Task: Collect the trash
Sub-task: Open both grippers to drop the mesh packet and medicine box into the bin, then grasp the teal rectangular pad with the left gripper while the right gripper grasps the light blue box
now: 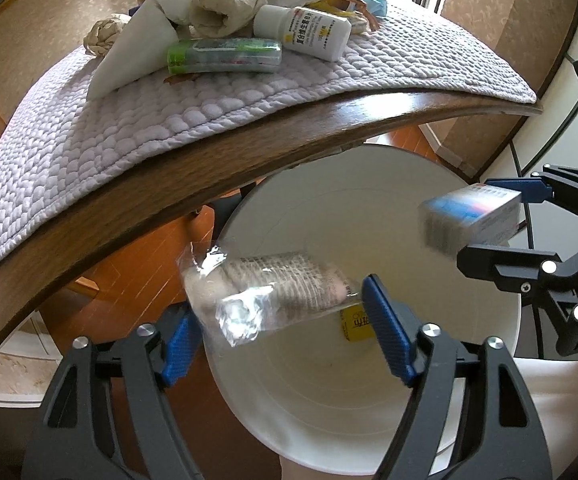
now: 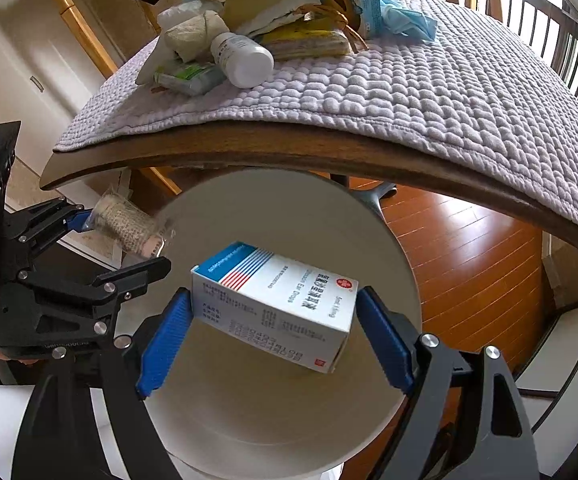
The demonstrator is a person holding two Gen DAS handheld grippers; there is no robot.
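Observation:
A white bin (image 1: 369, 412) stands on the floor below the table edge; it also shows in the right wrist view (image 2: 273, 420). My left gripper (image 1: 281, 320) holds a wrapped bandage roll (image 1: 273, 288) in clear plastic over the bin mouth, its jaws wide around it. My right gripper (image 2: 275, 320) holds a white and blue medicine box (image 2: 277, 304) over the bin; the box looks blurred in the left wrist view (image 1: 473, 220). A yellow item (image 1: 355, 326) lies inside the bin.
The wooden table (image 1: 217, 160) carries a lilac quilted mat (image 2: 409, 92) with a trash pile: a white pill bottle (image 1: 309, 32), a green tube pack (image 1: 225, 56), crumpled paper (image 1: 229, 8), a blue glove (image 2: 409, 20). Orange wood floor (image 2: 469, 240) lies below.

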